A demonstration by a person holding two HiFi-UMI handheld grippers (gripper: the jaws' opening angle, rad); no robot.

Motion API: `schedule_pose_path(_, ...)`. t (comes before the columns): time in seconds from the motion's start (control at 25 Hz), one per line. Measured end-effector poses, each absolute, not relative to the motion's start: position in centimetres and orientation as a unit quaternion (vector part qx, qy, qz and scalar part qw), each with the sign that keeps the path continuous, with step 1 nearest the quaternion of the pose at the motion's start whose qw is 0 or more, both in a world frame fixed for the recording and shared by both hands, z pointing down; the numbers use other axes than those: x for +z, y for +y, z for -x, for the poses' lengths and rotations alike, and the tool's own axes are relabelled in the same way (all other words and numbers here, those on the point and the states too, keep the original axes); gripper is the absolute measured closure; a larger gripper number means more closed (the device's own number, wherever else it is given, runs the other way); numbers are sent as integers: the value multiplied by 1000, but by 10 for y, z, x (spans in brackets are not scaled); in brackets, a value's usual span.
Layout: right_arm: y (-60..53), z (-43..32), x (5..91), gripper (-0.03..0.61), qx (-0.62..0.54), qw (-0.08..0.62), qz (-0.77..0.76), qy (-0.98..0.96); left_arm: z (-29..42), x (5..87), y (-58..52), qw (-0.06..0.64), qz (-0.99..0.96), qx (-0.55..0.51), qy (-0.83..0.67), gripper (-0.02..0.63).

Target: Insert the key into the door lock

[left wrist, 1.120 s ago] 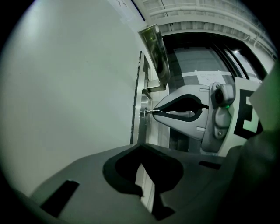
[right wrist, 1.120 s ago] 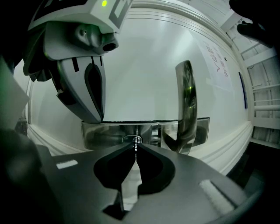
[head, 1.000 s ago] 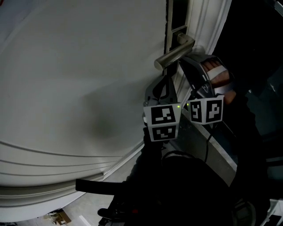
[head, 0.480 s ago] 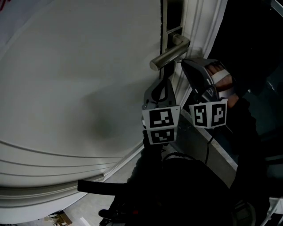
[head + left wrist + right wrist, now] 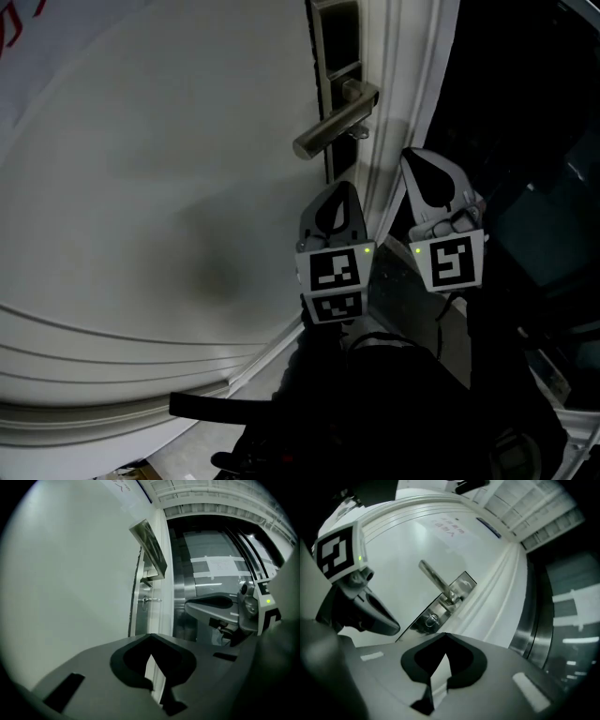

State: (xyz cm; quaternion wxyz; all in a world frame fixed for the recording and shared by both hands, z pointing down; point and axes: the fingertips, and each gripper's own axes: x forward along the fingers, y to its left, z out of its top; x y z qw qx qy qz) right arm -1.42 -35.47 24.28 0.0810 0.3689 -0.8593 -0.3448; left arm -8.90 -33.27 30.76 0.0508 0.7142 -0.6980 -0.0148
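The white door (image 5: 169, 187) carries a silver lever handle (image 5: 336, 124) on a metal lock plate (image 5: 449, 600). Below the handle sits the round lock cylinder (image 5: 432, 618). In the left gripper view a small metal key (image 5: 151, 600) seems to stick out of the plate under the handle (image 5: 150, 550). My left gripper (image 5: 338, 189) is below the handle, close to the door edge, shut and holding nothing. My right gripper (image 5: 415, 159) is beside it at the door frame, also shut and empty. Neither one touches the handle or the lock.
A white moulded door frame (image 5: 398, 103) runs right of the lock plate. Beyond it lie dark glass and metal panels (image 5: 211, 569). A paper notice (image 5: 449, 529) is stuck on the door above the handle. The person's dark clothing (image 5: 394, 412) fills the bottom of the head view.
Both grippers have drawn back down and away from the handle. The right gripper, which was up beside the lock plate, is now lower. The hand seen on it earlier is out of sight.
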Motion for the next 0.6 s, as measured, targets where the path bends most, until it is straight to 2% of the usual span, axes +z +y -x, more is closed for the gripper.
schedule_pose_path(0.36, -356, -6, 281, 578, -11, -48, -392, -919, 83, 330, -333, 69, -714, -1, -697, 612)
schedule_pose_path(0.6, -354, -3, 292, 578, 12, -37, -387, -921, 79, 336, -334, 73, -717, 3, -694, 612)
